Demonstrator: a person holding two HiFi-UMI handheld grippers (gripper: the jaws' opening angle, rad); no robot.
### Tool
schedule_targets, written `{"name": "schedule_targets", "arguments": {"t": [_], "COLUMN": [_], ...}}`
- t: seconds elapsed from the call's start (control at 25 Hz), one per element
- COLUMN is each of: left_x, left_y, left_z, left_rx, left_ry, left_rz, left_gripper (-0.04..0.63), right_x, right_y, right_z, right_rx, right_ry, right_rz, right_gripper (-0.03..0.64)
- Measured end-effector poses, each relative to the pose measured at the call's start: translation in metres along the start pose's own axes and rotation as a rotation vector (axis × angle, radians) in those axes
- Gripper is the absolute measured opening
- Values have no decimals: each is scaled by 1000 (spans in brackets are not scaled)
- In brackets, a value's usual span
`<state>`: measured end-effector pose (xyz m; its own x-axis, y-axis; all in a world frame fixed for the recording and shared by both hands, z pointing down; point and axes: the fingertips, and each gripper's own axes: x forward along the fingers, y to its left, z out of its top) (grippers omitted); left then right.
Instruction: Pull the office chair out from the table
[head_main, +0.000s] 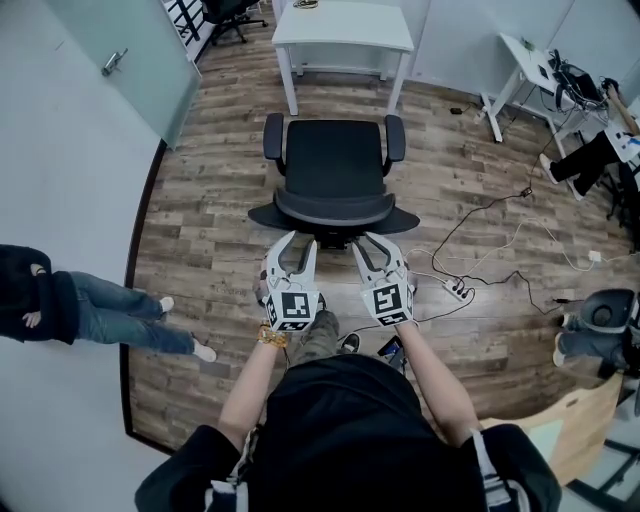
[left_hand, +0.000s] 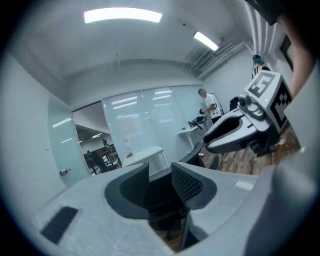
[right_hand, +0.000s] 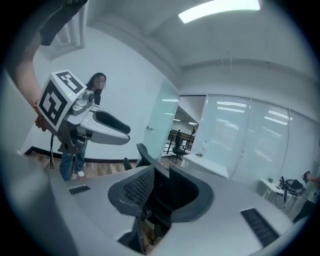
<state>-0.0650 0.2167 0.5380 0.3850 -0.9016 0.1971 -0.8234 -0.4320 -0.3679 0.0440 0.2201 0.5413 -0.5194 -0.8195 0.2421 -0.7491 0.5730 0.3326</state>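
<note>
On the brown wood-plank floor (head_main: 215, 215), a black office chair (head_main: 333, 160) with a padded seat, two curved armrests and a broad backrest stands facing a white rectangular table (head_main: 342, 25). Its seat front sits just short of the tabletop's near edge, not tucked beneath. The backrest, flaring into dark wings at both sides, is turned toward the person. Just behind it the left gripper (head_main: 297, 246) and right gripper (head_main: 373, 247) are held side by side, both pointing at the chair. Each gripper's own view shows its jaws apart and gripping nothing, the dark chair showing through the gap. A white power strip (head_main: 458, 290) with trailing cables lies on the floor right of the chair.
</note>
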Motion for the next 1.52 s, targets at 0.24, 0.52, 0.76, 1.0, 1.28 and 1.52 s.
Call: {"name": "schedule_targets", "arguments": {"t": [0.24, 0.52, 0.76, 1.0, 1.28, 1.52], "left_x": [-19, -36, -50, -56, -58, -57], "left_y": [11, 12, 16, 15, 16, 14], "left_z": [43, 82, 104, 107, 105, 105], "left_rx": [-95, -145, -205, -218, -239, -214], "left_ry": [-102, -187, -230, -236, -235, -227], "left_rz": [21, 18, 54, 68, 73, 69], "left_gripper": [126, 105, 75, 54, 43, 40], "right_x": [-12, -29, -41, -47, -49, -49], "right_y": [5, 6, 7, 5, 10, 11], "right_z": [43, 84, 110, 115, 110, 112], "right_rx": [63, 84, 91, 108, 84, 76], "right_ry": [-118, -206, -264, -290, -266, -270], "right_rz": [-20, -55, -84, -113, -121, -119], "right_gripper": [69, 58, 41, 23, 6, 5]}}
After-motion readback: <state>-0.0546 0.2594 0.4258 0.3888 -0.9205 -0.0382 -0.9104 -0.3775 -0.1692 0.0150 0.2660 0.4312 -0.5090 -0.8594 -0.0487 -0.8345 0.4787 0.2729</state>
